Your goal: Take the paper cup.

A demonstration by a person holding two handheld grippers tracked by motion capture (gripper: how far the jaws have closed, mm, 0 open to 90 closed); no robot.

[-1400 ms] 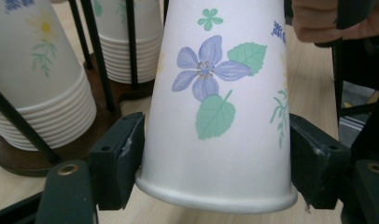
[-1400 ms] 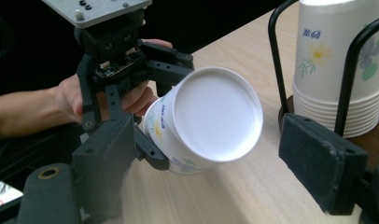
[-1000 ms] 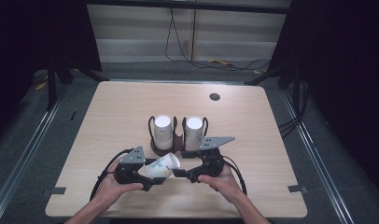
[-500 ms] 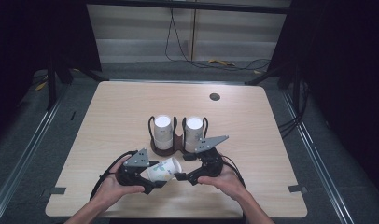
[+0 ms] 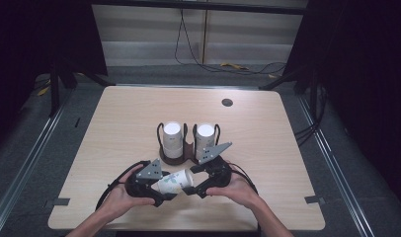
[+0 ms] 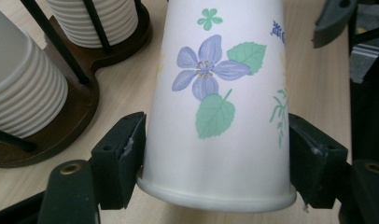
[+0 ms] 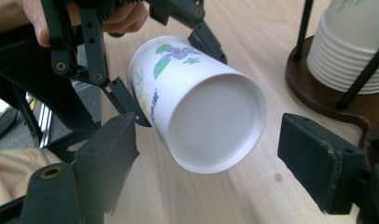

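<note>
One paper cup (image 5: 175,180) with a purple flower on it lies on its side in the air, low over the table (image 5: 267,128), between the two hands. The left gripper (image 6: 211,154) has it: its two black jaws press on the cup's sides near the rim. The right gripper (image 7: 204,154) faces the cup's closed bottom. Its jaws stand wide, one on each side of the bottom, and do not touch it.

What is new since a second ago is small. The cup has tipped a bit, so its bottom now points more at the right gripper. Both hands have hardly moved, and the right jaws are as wide as they were.

Behind the hands is a dark wooden cup holder (image 5: 188,154) with two stacks of cups (image 5: 173,140) in it.

I think the cup is being lined up to pass from one gripper to the other. The right jaws have yet to close, so the pass is not done.
</note>
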